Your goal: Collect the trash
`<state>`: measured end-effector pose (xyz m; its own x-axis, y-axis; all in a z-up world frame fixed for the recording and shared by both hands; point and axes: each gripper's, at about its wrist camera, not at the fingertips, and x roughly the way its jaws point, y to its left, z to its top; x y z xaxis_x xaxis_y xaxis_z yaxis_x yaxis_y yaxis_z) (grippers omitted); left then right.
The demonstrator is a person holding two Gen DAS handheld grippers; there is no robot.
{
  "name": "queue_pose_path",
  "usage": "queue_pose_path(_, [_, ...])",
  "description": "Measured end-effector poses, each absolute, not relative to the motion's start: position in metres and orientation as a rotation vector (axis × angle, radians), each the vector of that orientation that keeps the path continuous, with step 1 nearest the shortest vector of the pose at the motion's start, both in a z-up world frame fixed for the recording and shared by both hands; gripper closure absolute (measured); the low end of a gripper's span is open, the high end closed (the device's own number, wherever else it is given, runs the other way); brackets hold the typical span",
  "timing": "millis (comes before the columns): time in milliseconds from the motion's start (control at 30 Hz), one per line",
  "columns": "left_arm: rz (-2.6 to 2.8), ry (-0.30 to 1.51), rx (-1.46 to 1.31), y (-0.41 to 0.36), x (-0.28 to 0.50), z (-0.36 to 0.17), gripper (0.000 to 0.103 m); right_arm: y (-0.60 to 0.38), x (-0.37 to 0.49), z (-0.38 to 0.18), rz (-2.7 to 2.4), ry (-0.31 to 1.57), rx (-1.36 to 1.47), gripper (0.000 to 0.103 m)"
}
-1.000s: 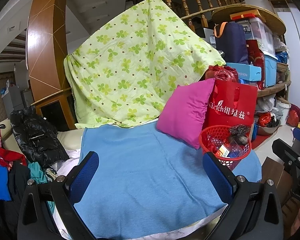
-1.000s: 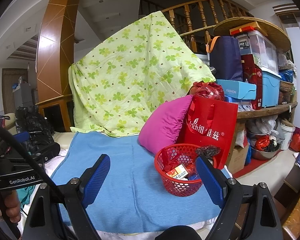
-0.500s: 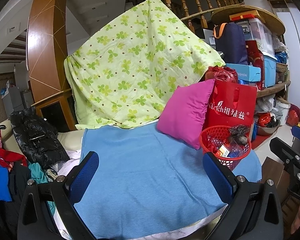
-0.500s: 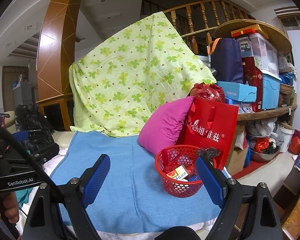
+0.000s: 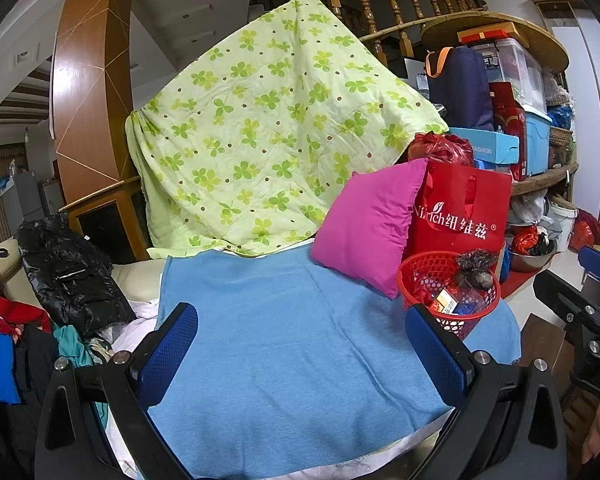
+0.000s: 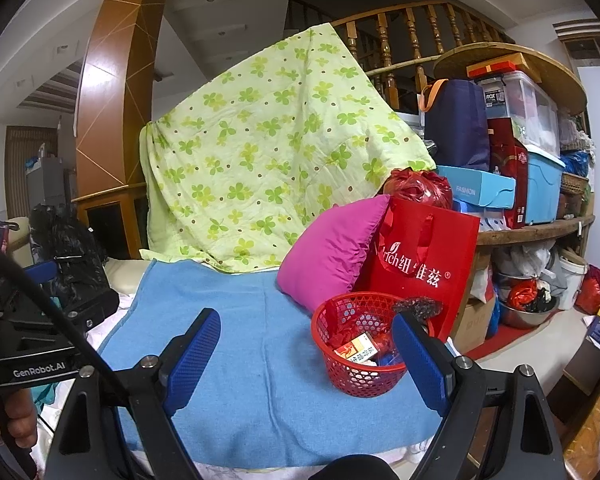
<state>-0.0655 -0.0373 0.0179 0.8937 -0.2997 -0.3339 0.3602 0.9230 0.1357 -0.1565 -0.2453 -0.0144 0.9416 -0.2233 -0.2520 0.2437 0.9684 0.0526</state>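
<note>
A red mesh basket (image 6: 342, 372) (image 5: 420, 276) stands at the right end of a blue blanket (image 6: 240, 340) (image 5: 292, 344). Inside lie a small red and white carton (image 6: 356, 350), a dark crumpled wrapper (image 5: 474, 268) and other scraps. My right gripper (image 6: 306, 356) is open above the blanket, its right finger just in front of the basket, with nothing between the pads. My left gripper (image 5: 300, 348) is open too, hovering over the blanket's middle with nothing in it. The basket sits beyond its right finger.
A magenta pillow (image 6: 328, 256) and a red gift bag (image 6: 420, 272) lean behind the basket. A green clover quilt (image 5: 268, 144) hangs at the back. Black jacket and clothes (image 5: 68, 280) pile up left. Shelves with boxes (image 6: 532, 152) stand right. A hand (image 6: 18, 420) holds the left gripper's body.
</note>
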Motion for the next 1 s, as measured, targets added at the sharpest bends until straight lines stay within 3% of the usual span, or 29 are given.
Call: queue_pose_path(1000, [-0.411,0.365,0.234,-0.096,-0.007,0.0,0.0,-0.307,-0.1,-0.04,-0.322,0.308,0.082,0.013])
